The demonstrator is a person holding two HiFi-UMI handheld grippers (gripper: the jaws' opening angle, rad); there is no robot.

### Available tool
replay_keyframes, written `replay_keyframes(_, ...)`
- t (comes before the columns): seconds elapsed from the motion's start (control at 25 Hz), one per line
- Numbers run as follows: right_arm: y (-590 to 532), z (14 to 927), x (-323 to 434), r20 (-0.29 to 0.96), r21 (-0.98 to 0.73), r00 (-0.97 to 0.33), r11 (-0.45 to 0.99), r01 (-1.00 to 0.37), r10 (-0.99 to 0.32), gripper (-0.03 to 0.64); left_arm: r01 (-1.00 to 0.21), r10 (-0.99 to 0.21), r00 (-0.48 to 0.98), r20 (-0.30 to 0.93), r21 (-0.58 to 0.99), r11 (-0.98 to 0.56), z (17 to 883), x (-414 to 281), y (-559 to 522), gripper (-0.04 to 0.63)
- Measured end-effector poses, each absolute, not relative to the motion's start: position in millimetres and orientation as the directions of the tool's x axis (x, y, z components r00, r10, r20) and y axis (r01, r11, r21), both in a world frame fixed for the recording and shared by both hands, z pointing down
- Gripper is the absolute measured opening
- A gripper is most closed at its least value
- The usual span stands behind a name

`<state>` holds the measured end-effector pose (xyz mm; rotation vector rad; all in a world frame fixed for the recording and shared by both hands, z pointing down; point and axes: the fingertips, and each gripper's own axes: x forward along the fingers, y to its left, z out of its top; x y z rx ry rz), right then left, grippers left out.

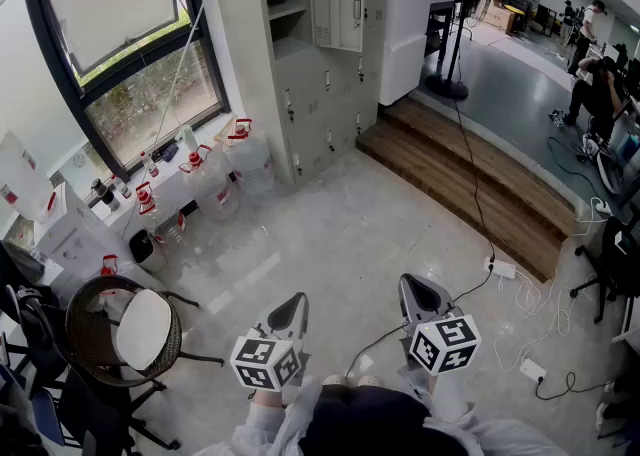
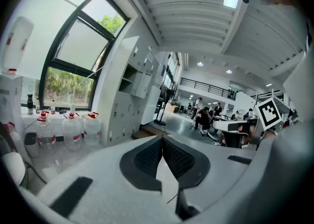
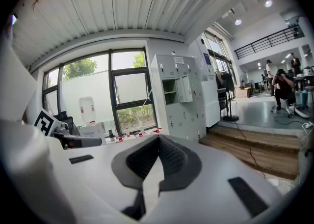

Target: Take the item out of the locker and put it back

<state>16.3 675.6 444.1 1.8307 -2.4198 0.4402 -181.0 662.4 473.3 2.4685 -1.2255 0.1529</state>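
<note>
The grey locker bank [image 1: 320, 74] stands against the far wall beside the window. One upper door [image 1: 338, 9] hangs open, and the compartment [image 1: 285, 4] next to it shows only a bare shelf. I cannot make out any item inside. Both grippers are held low, near the person's body and far from the lockers. My left gripper [image 1: 297, 300] is shut with nothing between its jaws, which meet at the tips [image 2: 161, 137]. My right gripper [image 1: 408, 282] is also shut and empty [image 3: 158, 137]. The open locker [image 3: 171, 90] lies straight ahead in the right gripper view.
Several water jugs [image 1: 250, 159] line the floor under the window. A wicker chair [image 1: 120, 329] stands at the left. A wooden step [image 1: 470, 184] runs along the right, with a cable and a power strip [image 1: 502, 268] on the floor. People sit at the far right [image 1: 600, 84].
</note>
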Motion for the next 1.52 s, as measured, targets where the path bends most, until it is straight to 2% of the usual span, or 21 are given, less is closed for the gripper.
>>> replay_keyframes(0.36,679,443,29,0.206,-0.221,-0.296,0.250,-0.943,-0.933,-0.002,-0.796,-0.751,0.603,0.271,0.272,-0.541,473,-168,666,0.008)
replay_keyframes(1.04,704,474,77,0.251,-0.209,-0.341,0.293,-0.933,-0.906,-0.002,-0.827,-0.774,0.560,0.295,0.251,-0.502,494,-120,699,0.008)
replay_keyframes(1.52,648,475,73,0.231,-0.228,-0.375,0.324,-0.918,-0.898,-0.002,-0.823,-0.768,0.568,0.296,0.231,-0.519,494,-106,645,0.009)
